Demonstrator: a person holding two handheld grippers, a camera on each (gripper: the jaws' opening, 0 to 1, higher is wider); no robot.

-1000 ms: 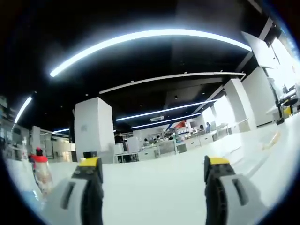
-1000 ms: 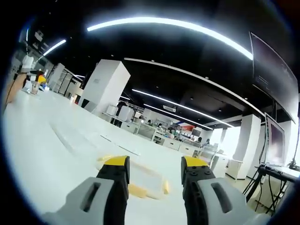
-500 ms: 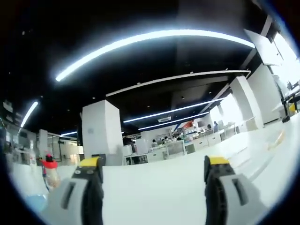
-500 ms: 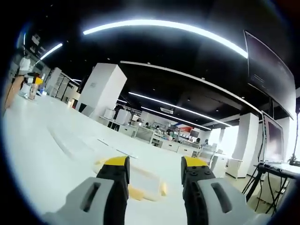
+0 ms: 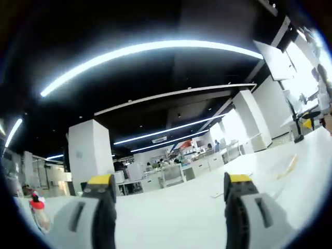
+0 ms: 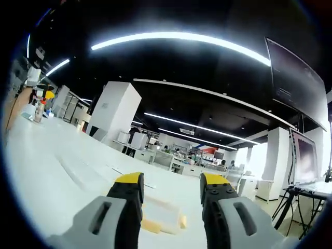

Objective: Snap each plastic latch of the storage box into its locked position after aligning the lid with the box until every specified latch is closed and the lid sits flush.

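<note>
A: Where's the storage box (image 6: 161,218)?
B: In the right gripper view it lies low on the white table (image 6: 57,176), just beyond the tips of the right gripper (image 6: 170,188) and between them. Pale, clear-looking plastic, yellowish latches (image 6: 151,226) along its near edge. Whether the lid is seated, or any latch is closed, I cannot tell: too blurred and partly behind the jaws.

A: Tongs?
B: Right pair apart, nothing between them, not touching the box. The left gripper (image 5: 170,185) is also spread wide and empty, over bare tabletop.

A: Why held so?
B: My guess: both are levelled low across the table, the right lined up on the box as an approach for the latches, the left waiting off to the side. No latch work looks started.

A: Surroundings?
B: In the left gripper view a bottle with a red cap (image 5: 38,213) stands far left, and a thin yellowish strip (image 5: 287,167) lies on the table to the right. Beyond: a white pillar (image 6: 115,111), ceiling light strips (image 6: 181,39), distant desks.
</note>
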